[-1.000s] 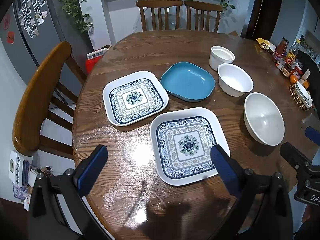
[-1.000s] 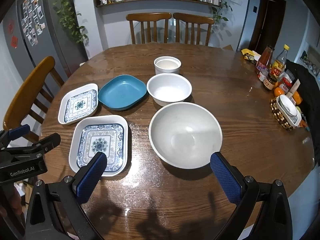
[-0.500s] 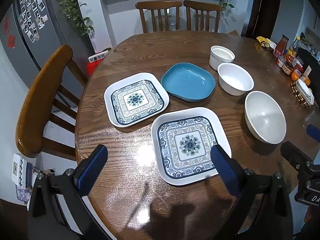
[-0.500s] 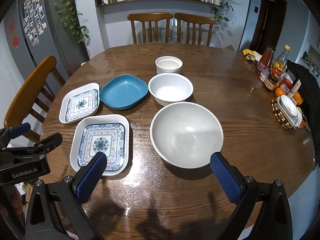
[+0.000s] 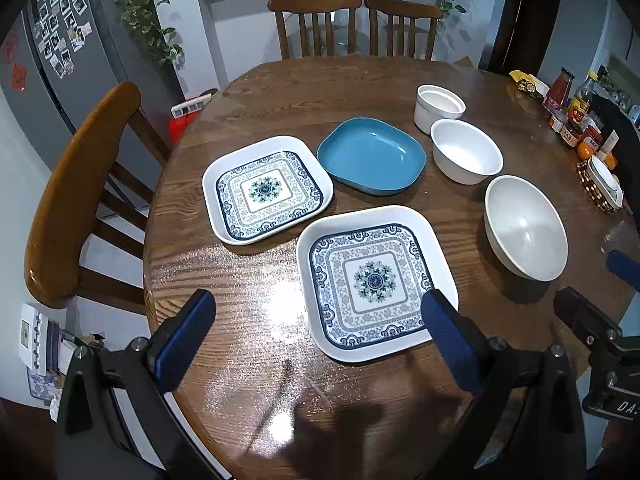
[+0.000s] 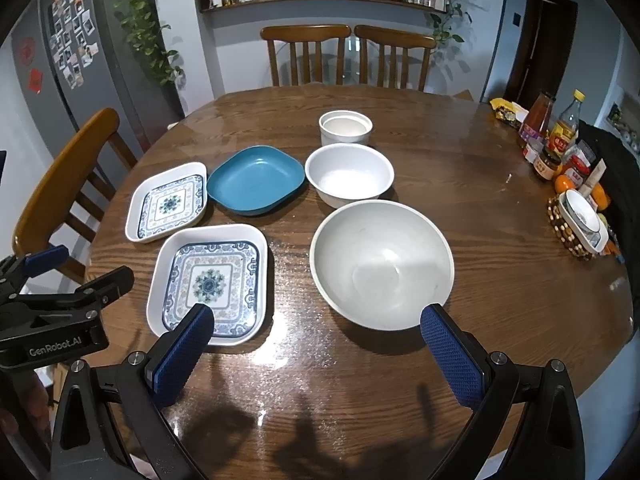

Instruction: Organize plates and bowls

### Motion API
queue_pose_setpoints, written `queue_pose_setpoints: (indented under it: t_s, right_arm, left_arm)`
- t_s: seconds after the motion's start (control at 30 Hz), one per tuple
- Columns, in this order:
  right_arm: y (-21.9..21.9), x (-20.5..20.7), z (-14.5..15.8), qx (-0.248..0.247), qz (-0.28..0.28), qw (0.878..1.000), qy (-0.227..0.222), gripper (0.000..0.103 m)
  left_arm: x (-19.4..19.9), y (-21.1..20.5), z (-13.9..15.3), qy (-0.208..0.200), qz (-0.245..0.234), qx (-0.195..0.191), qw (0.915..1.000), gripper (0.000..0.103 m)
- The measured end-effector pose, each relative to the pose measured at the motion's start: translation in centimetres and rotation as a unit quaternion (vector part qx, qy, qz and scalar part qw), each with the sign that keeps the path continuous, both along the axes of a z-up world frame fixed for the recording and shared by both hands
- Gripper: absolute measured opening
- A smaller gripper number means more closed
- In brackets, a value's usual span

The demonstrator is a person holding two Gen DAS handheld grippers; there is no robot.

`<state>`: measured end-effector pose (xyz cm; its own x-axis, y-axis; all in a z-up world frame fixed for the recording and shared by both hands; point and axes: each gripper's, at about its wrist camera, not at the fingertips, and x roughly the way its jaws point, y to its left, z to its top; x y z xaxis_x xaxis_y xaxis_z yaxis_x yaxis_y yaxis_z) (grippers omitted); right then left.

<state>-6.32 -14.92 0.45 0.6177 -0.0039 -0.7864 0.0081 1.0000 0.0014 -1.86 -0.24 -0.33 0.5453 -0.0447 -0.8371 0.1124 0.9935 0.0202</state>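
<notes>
While both tools hang above the near edge of the round wooden table (image 6: pixel 460 184), neither touches anything: the left gripper (image 5: pixel 318 332) has its blue-padded jaws spread wide over the near patterned plate (image 5: pixel 374 280), its right pad overlapping that plate's near right corner in the picture, and the right gripper (image 6: pixel 316 344) has its jaws just as wide, framing the near rim of the large white bowl (image 6: pixel 382 264). From the right wrist view the left gripper shows side-on at the left edge, level and pointing toward the plates. Outward from the jaws, a second patterned plate (image 5: pixel 267 189) lies far and left of the first, close beside it but apart. A blue dish (image 5: pixel 371 155) sits just right of that plate. Right of the dish stands a medium white bowl (image 5: pixel 466 156), with a small white ramekin (image 5: pixel 438 107) just behind it. All these vessels look empty. Bottles and jars (image 6: pixel 554 140) crowd the table's right edge, near a small dish on a beaded mat (image 6: pixel 578 220)
</notes>
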Motion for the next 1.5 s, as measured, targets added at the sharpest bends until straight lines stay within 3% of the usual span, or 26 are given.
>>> queue_pose_setpoints:
  t_s: [0.27, 0.53, 0.93, 1.0, 1.07, 1.1, 1.2, 1.33, 1.5]
  right_arm:
    - [0.6, -0.1, -1.1, 0.037, 0.030, 0.999, 0.017, 0.103]
    - [1.1, 0.3, -2.3, 0.044, 0.034, 0.998, 0.034, 0.103]
    - [1.0, 1.3, -4.9, 0.075, 0.044, 0.994, 0.066, 0.100]
    - [1.2, 1.8, -5.7, 0.087, 0.049, 0.992, 0.078, 0.088]
    - [1.2, 2.3, -6.5, 0.096, 0.046, 0.990, 0.089, 0.086]
    - [1.2, 2.6, -6.9, 0.098, 0.044, 0.990, 0.092, 0.083]
    - [1.6, 3.5, -8.0, 0.094, 0.047, 0.989, 0.101, 0.070]
    - [2.0, 4.7, -8.8, 0.092, 0.049, 0.989, 0.103, 0.065]
    - [2.4, 6.1, -9.6, 0.082, 0.047, 0.990, 0.108, 0.053]
  left_arm:
    - [0.4, 0.5, -1.2, 0.030, 0.004, -0.033, 0.9990, 0.102]
    - [0.8, 0.3, -2.1, 0.027, 0.007, 0.000, 0.9996, 0.102]
    - [2.5, 0.9, -4.0, 0.057, -0.003, -0.037, 0.9977, 0.100]
    - [3.0, 1.2, -4.6, 0.062, -0.002, -0.051, 0.9968, 0.092]
    - [3.4, 1.4, -5.3, 0.066, -0.001, -0.060, 0.9960, 0.082]
    - [3.7, 1.6, -5.7, 0.069, 0.002, -0.064, 0.9956, 0.073]
    - [4.3, 2.0, -6.6, 0.082, 0.007, -0.080, 0.9934, 0.060]
    - [4.9, 2.3, -7.2, 0.079, 0.007, -0.089, 0.9928, 0.049]
    - [5.8, 2.3, -7.8, 0.081, 0.010, -0.089, 0.9927, 0.028]
